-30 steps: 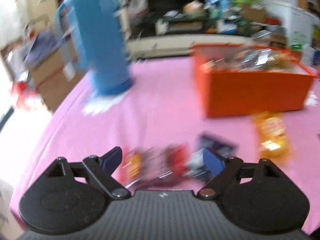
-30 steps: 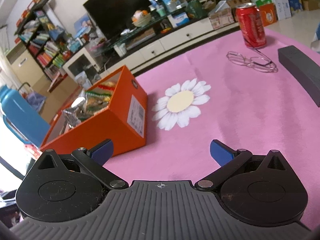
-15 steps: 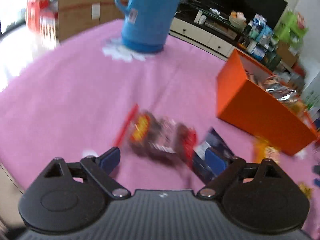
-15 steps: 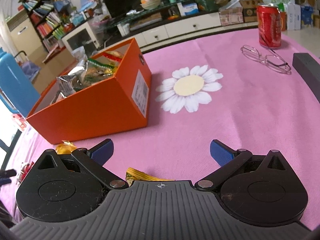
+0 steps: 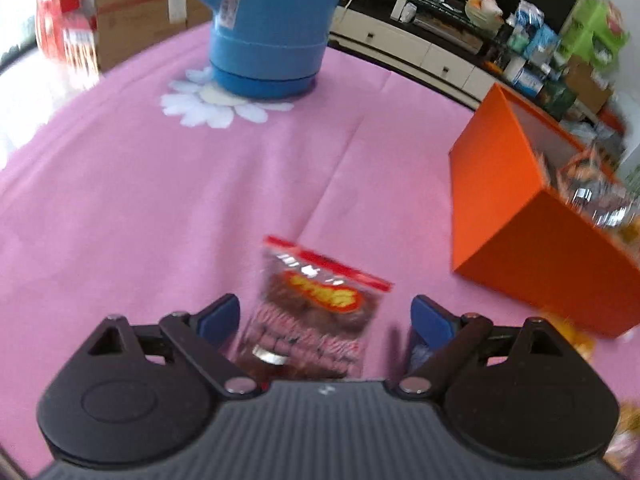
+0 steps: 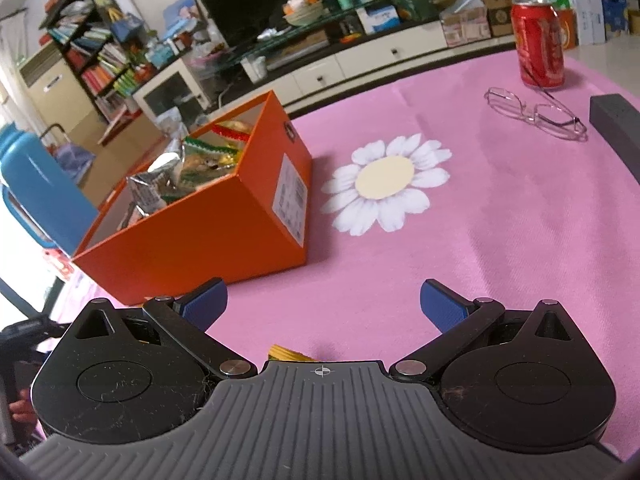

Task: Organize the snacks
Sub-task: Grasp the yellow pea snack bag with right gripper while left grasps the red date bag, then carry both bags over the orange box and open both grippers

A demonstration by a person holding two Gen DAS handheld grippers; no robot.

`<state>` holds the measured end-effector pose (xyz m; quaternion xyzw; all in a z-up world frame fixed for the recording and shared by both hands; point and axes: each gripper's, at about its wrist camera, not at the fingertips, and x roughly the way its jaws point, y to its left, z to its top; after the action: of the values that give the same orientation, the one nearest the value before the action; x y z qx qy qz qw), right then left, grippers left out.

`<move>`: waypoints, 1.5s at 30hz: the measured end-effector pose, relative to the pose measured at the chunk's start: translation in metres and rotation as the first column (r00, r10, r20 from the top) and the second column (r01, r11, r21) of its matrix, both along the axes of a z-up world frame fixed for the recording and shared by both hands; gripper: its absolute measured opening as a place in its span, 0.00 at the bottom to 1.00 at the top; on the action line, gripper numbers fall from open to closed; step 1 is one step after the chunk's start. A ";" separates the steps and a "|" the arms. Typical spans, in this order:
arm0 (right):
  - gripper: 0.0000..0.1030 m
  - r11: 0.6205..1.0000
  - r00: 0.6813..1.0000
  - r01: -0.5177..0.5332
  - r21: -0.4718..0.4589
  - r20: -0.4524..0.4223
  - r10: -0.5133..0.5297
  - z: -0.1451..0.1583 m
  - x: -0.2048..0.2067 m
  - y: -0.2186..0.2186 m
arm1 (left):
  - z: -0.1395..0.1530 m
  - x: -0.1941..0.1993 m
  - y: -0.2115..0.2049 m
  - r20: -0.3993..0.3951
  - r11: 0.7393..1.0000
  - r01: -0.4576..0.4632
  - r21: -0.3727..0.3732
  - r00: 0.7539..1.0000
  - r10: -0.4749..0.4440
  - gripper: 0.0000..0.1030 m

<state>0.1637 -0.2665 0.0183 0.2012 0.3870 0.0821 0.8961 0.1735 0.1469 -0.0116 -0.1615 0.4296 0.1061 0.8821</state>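
Several snacks are already packed in the orange box (image 6: 208, 220). One red packet (image 5: 316, 316) is left on the table (image 5: 160, 208), framed by the spread left tool (image 5: 326, 316), untouched. The right tool (image 6: 324, 304) is held spread, empty.

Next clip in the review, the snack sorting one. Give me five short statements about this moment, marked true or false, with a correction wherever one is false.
1. The left gripper is open, with a snack packet lying between its fingers. True.
2. The orange box is empty. False: it already holds several packets.
3. A pair of glasses lies on the pink tablecloth near a red can. True.
4. The blue jug lies on its side. False: it stands upright on a printed daisy.
5. The right gripper is clamped on a packet. False: its jaws are open with nothing between them.
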 end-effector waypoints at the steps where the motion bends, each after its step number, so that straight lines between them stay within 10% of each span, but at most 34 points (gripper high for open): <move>1: 0.87 1.000 1.000 0.002 0.000 -0.001 -0.002 0.000 0.000 -0.001 | -0.001 -0.006 -0.005 0.007 0.999 0.001 0.048 1.000 -0.002 0.90; 10: 0.87 0.998 0.999 0.015 -0.058 -0.040 -0.017 -0.012 -0.024 0.003 | -0.016 -0.014 -0.017 0.015 0.975 0.075 0.210 0.997 -0.080 0.84; 14: 0.87 0.996 0.999 0.020 -0.092 -0.047 -0.024 -0.016 -0.056 0.020 | -0.013 -0.017 -0.015 0.046 0.974 0.098 0.204 0.993 -0.109 0.63; 25: 0.86 0.935 0.992 -0.123 -0.331 -0.061 0.109 -0.026 -0.043 0.087 | -0.015 -0.016 -0.016 0.060 0.973 0.100 0.208 0.992 -0.114 0.63; 28: 0.67 0.904 0.991 -0.135 -0.406 -0.034 0.132 -0.028 -0.048 0.092 | -0.015 -0.015 -0.018 0.066 0.969 0.096 0.229 0.991 -0.113 0.57; 30: 0.17 0.903 0.989 -0.138 -0.407 -0.015 0.144 -0.023 -0.049 0.090 | -0.014 -0.016 -0.014 0.067 0.974 0.080 0.211 0.993 -0.097 0.56; 39: 0.14 0.976 0.986 -0.129 -0.175 0.084 0.146 0.008 -0.058 0.076 | 0.044 -0.053 -0.003 0.188 0.992 0.074 0.107 0.978 -0.093 0.55; 45: 0.14 0.981 0.955 -0.132 -0.139 0.247 0.163 0.070 -0.028 0.086 | 0.092 -0.009 -0.041 0.285 0.986 0.153 0.061 0.944 -0.164 0.55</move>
<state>0.1360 -0.1808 0.0885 0.1047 0.2854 0.1507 0.9407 0.1649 0.1056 0.0803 -0.1234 0.3056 0.0183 0.9439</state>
